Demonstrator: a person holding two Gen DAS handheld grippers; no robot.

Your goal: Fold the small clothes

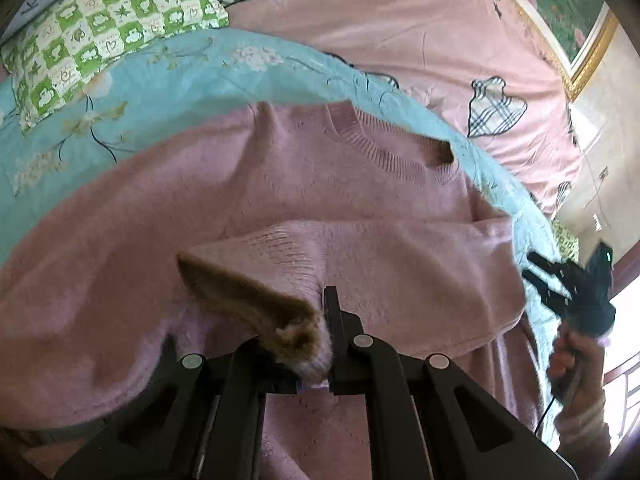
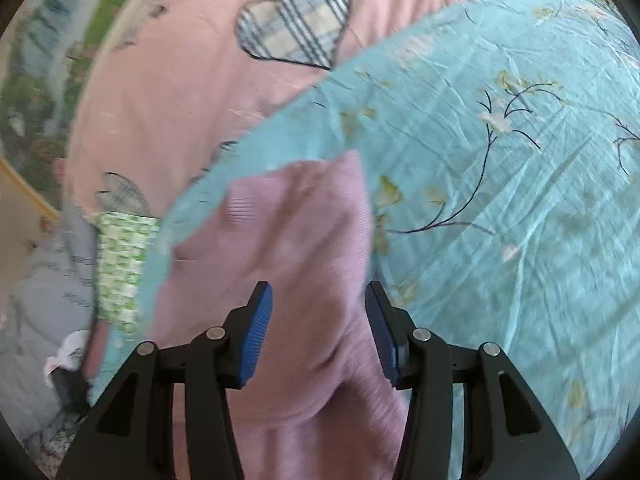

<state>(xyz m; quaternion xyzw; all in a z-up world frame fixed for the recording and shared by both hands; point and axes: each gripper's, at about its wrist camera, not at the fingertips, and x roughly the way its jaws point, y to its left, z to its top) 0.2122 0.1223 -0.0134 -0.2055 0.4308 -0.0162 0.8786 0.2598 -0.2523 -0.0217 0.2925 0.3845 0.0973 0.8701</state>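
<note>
The left gripper (image 1: 316, 340) points steeply down at a pink knit sweater (image 1: 304, 184) spread on a turquoise floral sheet (image 1: 132, 80), and its jaws are clamped tight on a bunched sleeve cuff (image 1: 280, 320), whose brownish inside folds up just beside the fingers. The right gripper (image 2: 319, 332) tilts down over another part of the sweater (image 2: 288, 232), a sleeve-like strip that lies on the sheet (image 2: 500, 140); its blue ribbed pads (image 2: 256, 336) stand well apart, released, with the knit seen below and between them but not pressed by them. In the left wrist view the right gripper (image 1: 560, 284) shows at the right edge, held by a hand (image 1: 572, 356) in a striped cuff, off the sweater's side; its jaws are too small and dark there to read. The right wrist view is smeared by blur, so the strip's end is hard to make out, and the sweater's lower hem is cut off by the gripper bodies in both views. Only the left view shows the ribbed neckline (image 1: 392, 152) and the green checked pillow (image 1: 108, 28); only the right shows a plaid heart (image 2: 296, 16) on the pink cover (image 2: 160, 92).
</note>
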